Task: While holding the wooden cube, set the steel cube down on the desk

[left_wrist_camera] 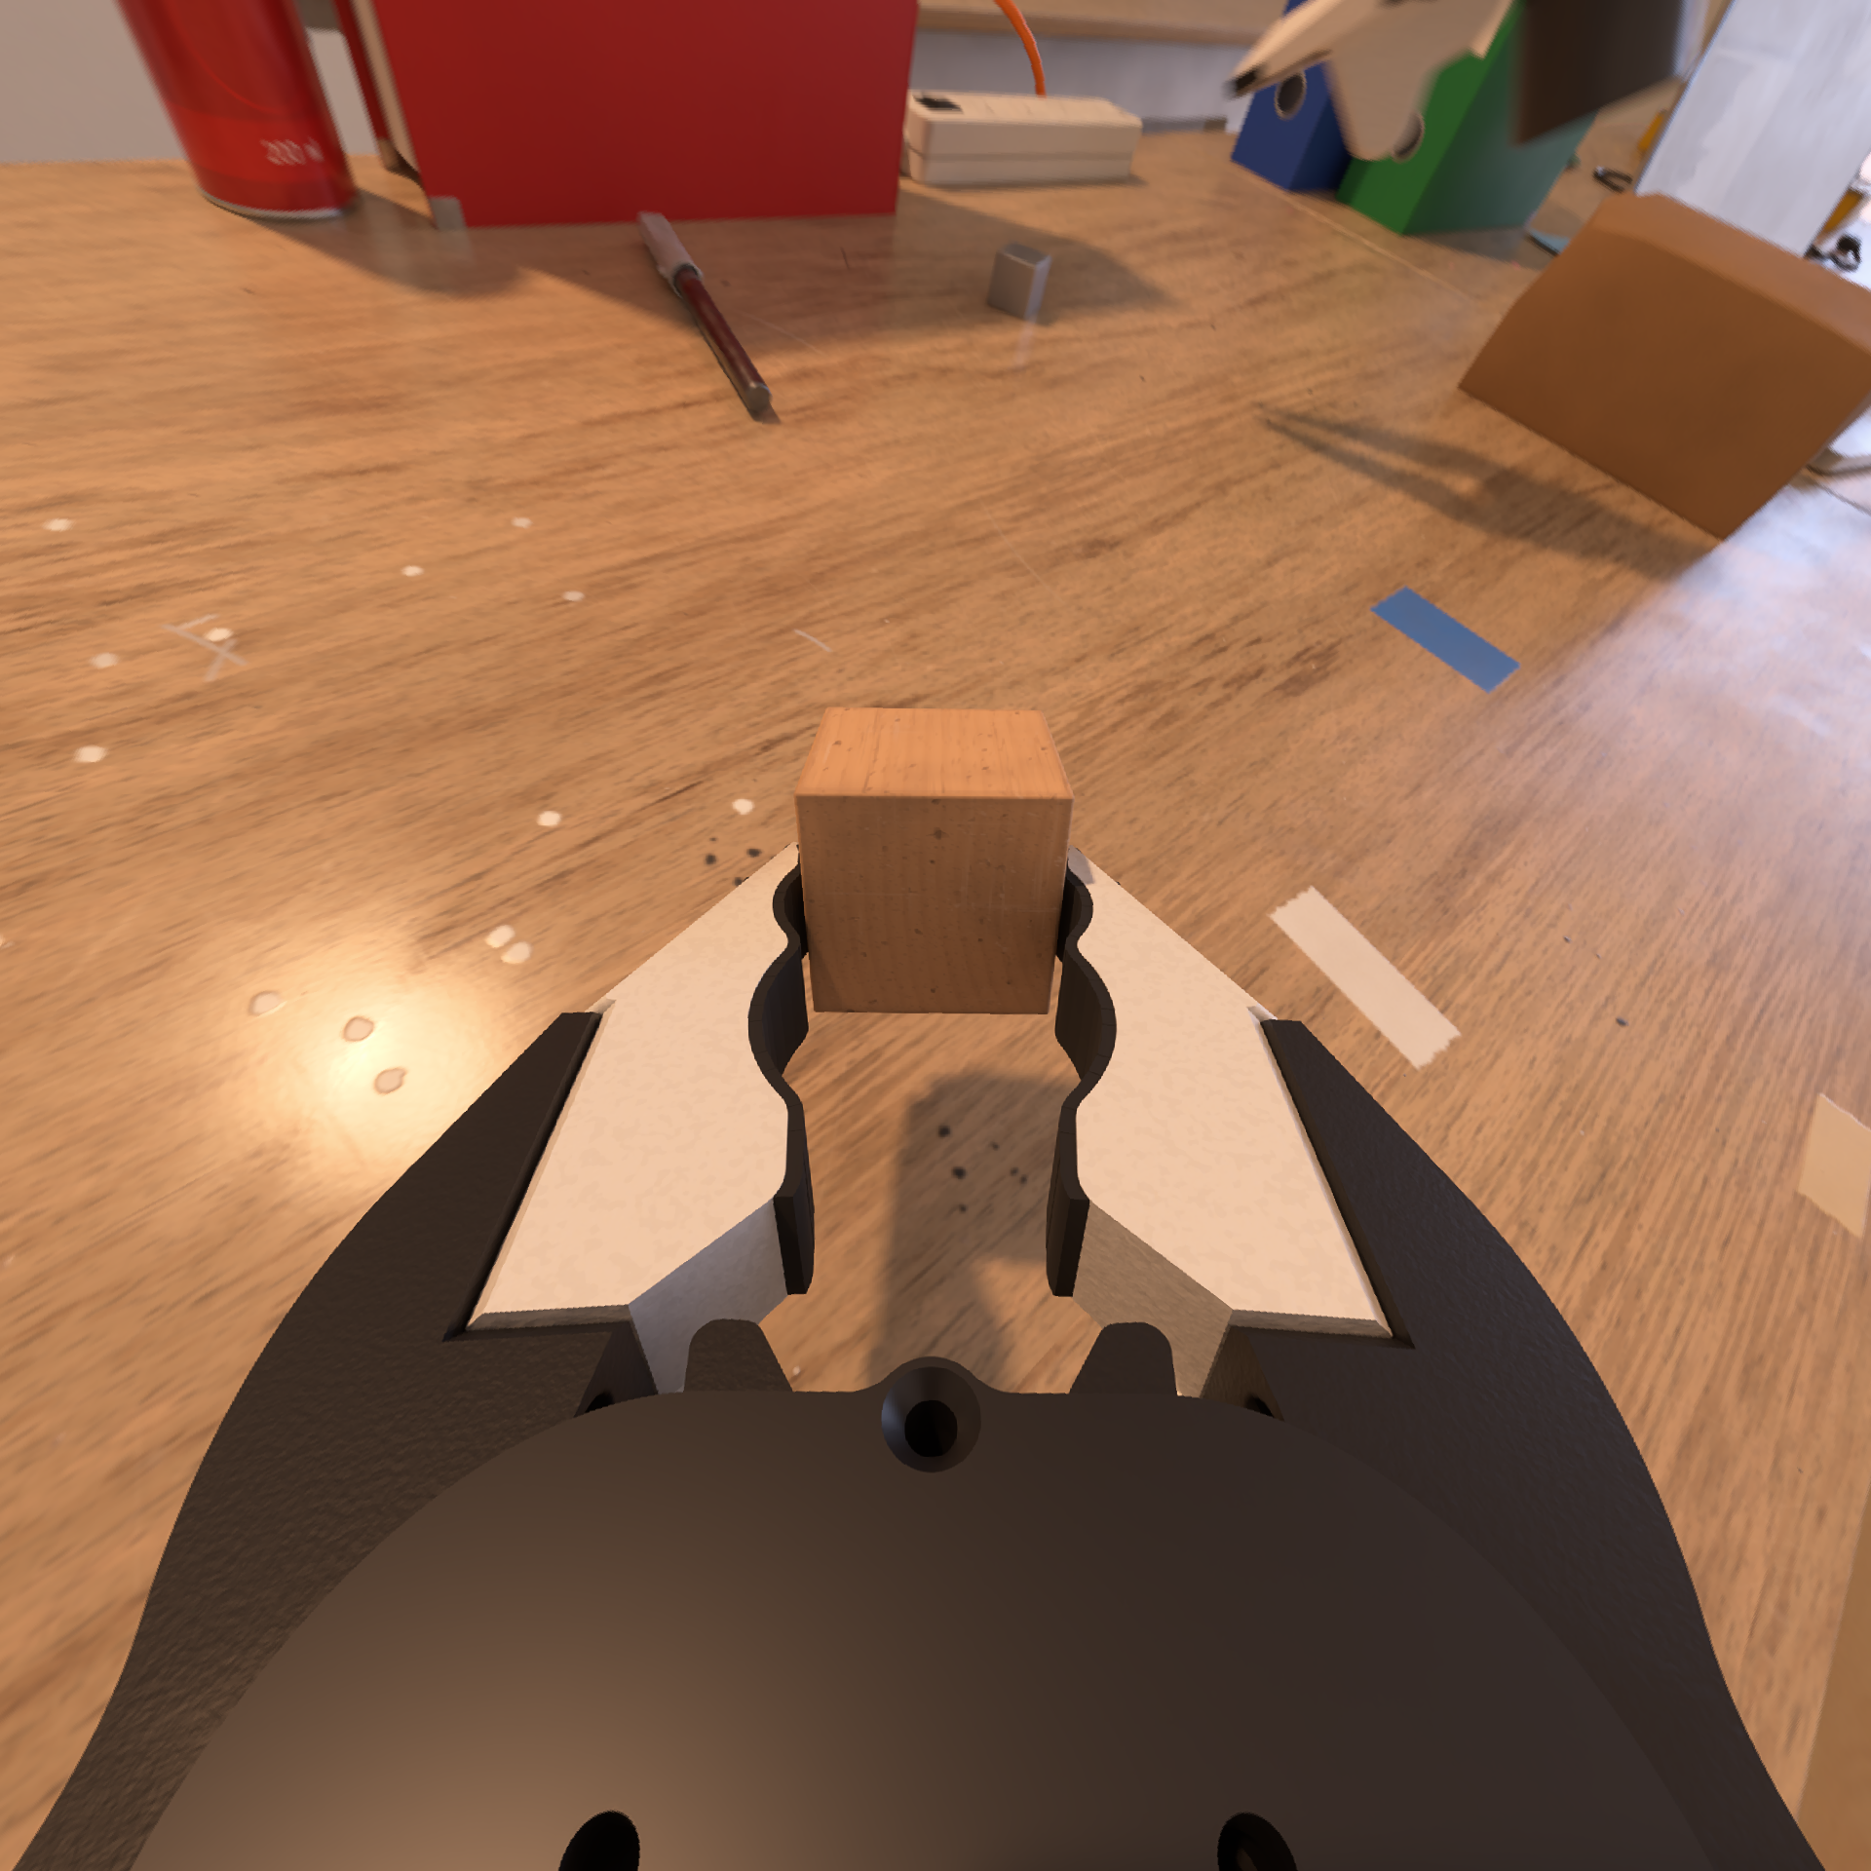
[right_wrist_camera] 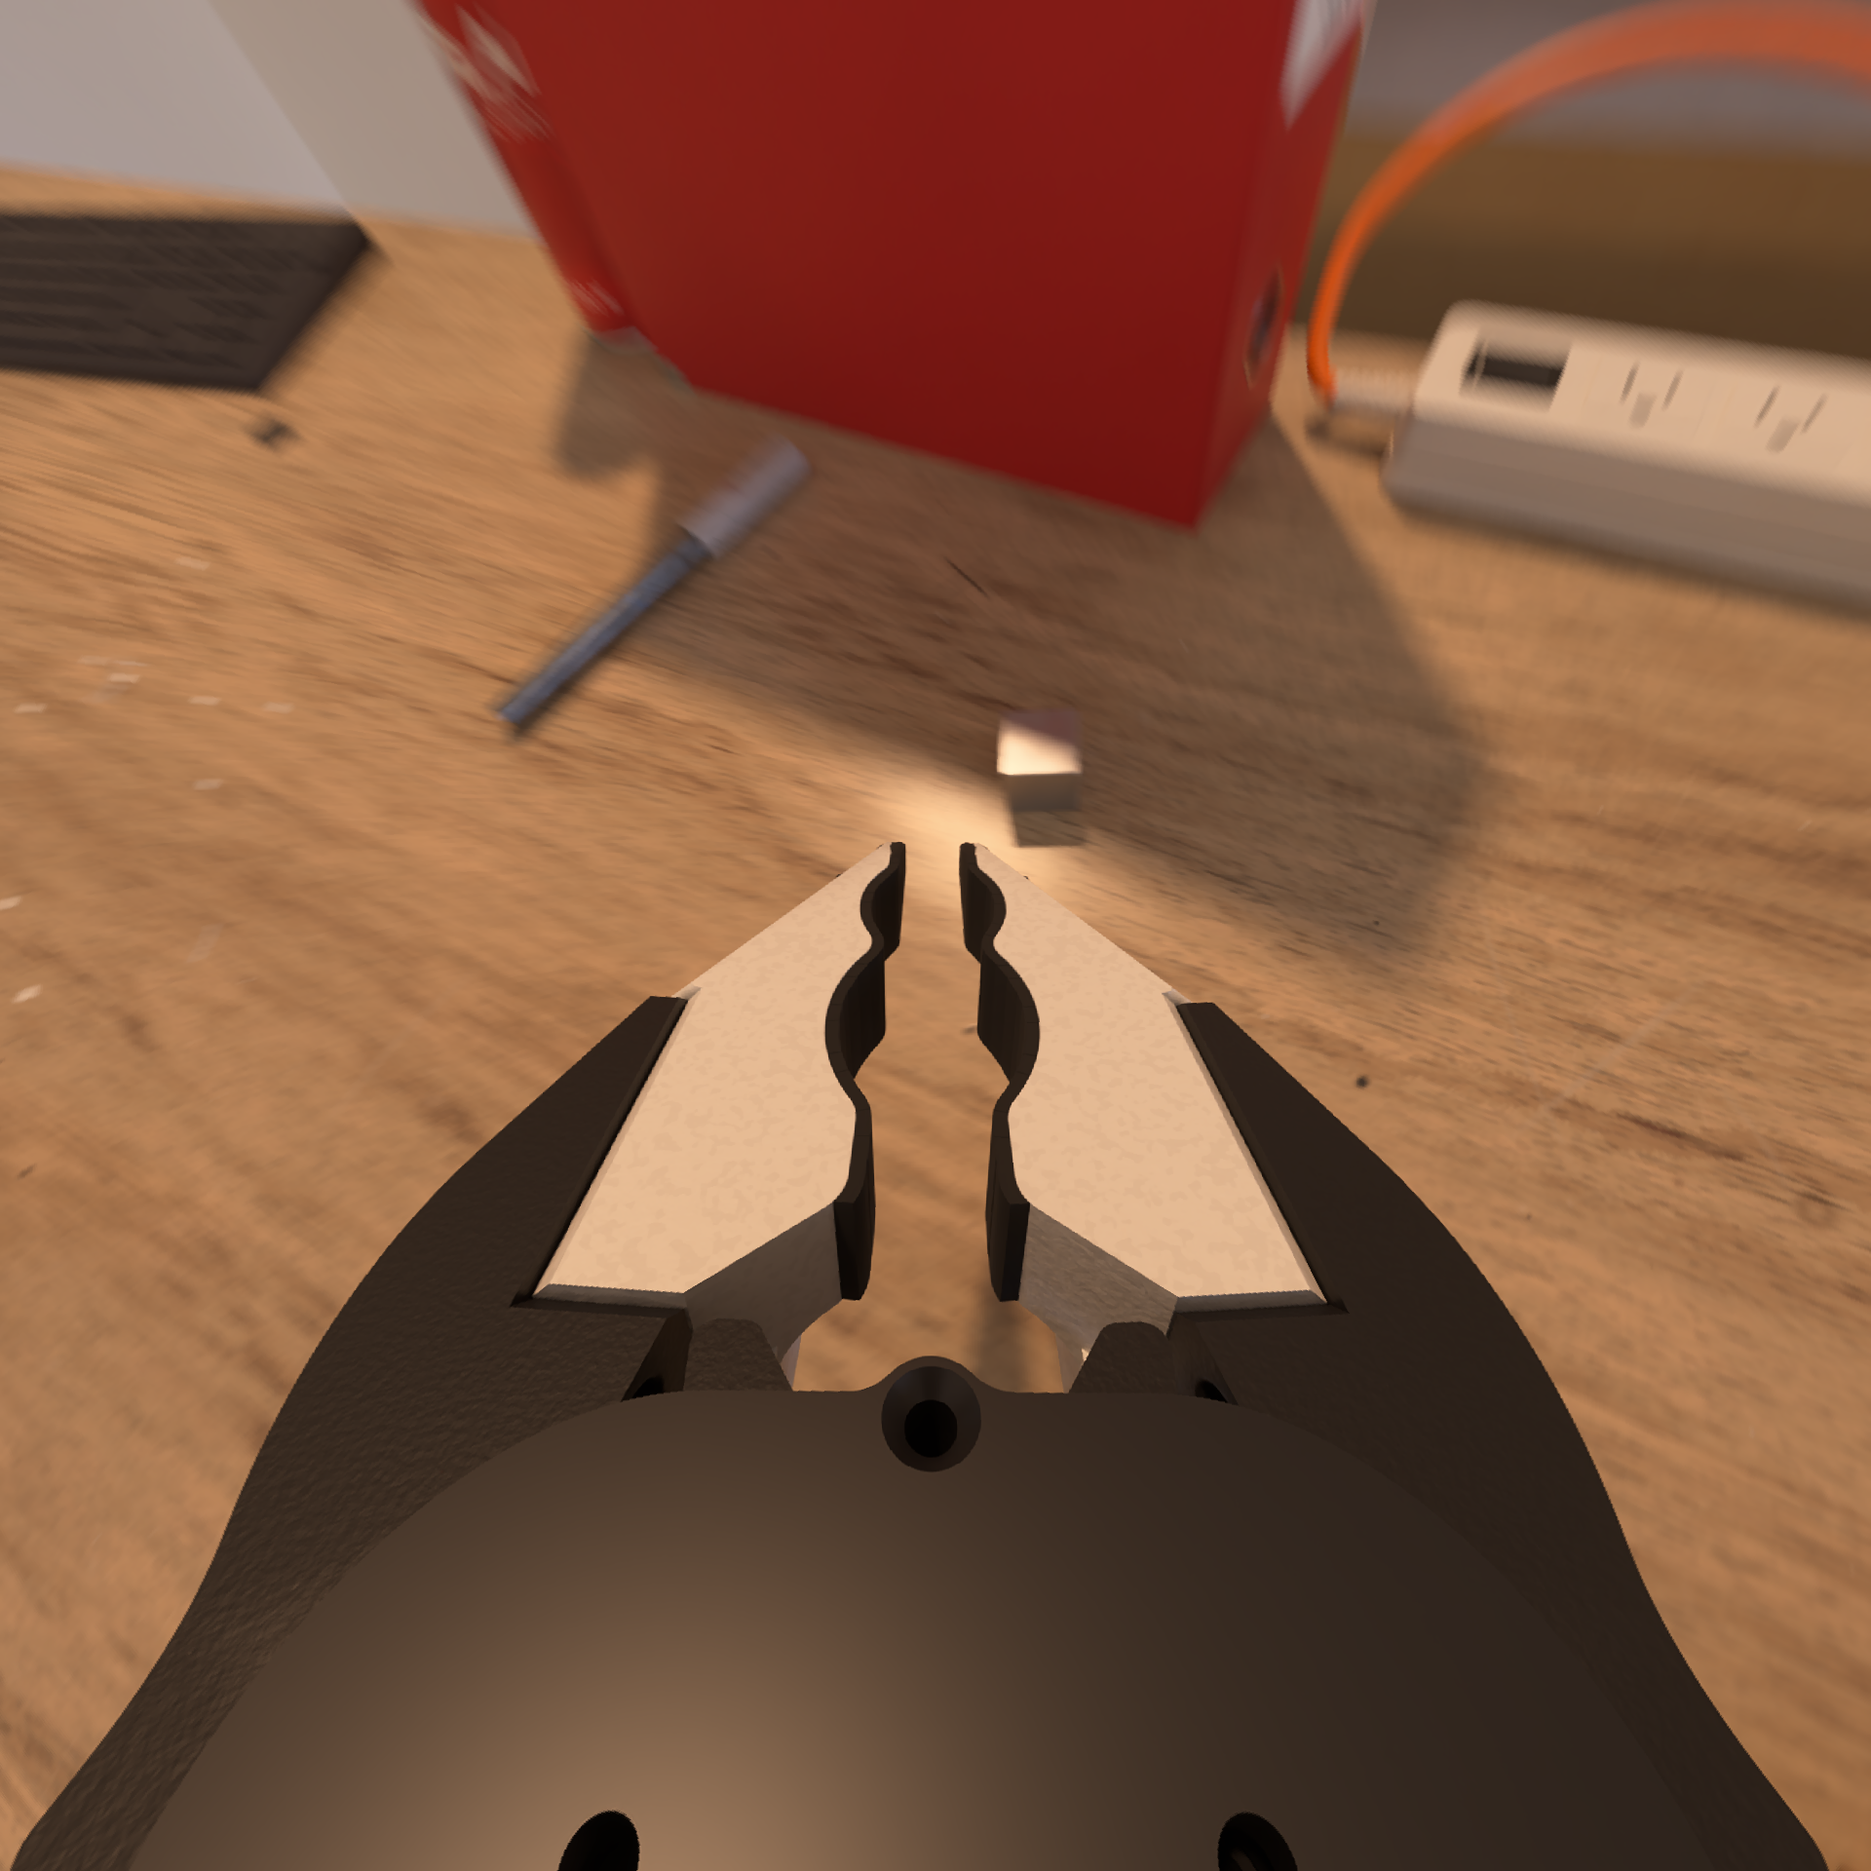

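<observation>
My left gripper is shut on the wooden cube and holds it at its fingertips a little above the wooden desk; the cube's shadow lies beneath it. The small steel cube stands alone on the desk at the back, in front of the red box. In the right wrist view it lies just beyond and slightly right of my right gripper. That gripper is empty, its jaws a narrow gap apart, above the desk. It also shows blurred at the top right of the left wrist view.
A red box, a red can, a pen and a white power strip with an orange cable stand at the back. Blue and green file holders and a brown box are on the right. Tape strips lie on the desk.
</observation>
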`<move>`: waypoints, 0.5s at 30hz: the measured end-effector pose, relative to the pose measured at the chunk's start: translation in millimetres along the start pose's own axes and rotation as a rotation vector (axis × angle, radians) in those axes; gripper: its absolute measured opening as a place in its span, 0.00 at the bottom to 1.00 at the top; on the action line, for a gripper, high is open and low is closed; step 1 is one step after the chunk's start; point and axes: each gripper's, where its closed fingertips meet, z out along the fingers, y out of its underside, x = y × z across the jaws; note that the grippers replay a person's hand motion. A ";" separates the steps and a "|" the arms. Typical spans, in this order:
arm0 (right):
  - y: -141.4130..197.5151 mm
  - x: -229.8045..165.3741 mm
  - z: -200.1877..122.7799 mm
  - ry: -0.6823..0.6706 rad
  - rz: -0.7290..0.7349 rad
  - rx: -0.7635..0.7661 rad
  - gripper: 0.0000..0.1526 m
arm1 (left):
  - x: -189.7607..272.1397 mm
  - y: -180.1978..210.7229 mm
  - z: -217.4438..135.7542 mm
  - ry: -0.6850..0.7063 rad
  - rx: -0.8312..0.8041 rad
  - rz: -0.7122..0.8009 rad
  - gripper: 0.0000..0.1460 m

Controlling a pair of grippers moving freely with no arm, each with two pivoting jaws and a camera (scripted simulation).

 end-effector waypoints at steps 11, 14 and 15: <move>107.6 -232.5 -100.8 -0.226 -0.116 0.448 0.27 | -32.3 9.0 -50.7 -0.314 0.119 0.040 0.32; 112.8 -242.5 -102.5 -0.167 -0.157 0.495 0.25 | -40.7 18.1 -57.8 -0.383 0.083 0.069 0.32; 114.7 -246.6 -101.3 -0.178 -0.163 0.486 0.25 | -41.4 19.9 -58.8 -0.381 0.078 0.065 0.32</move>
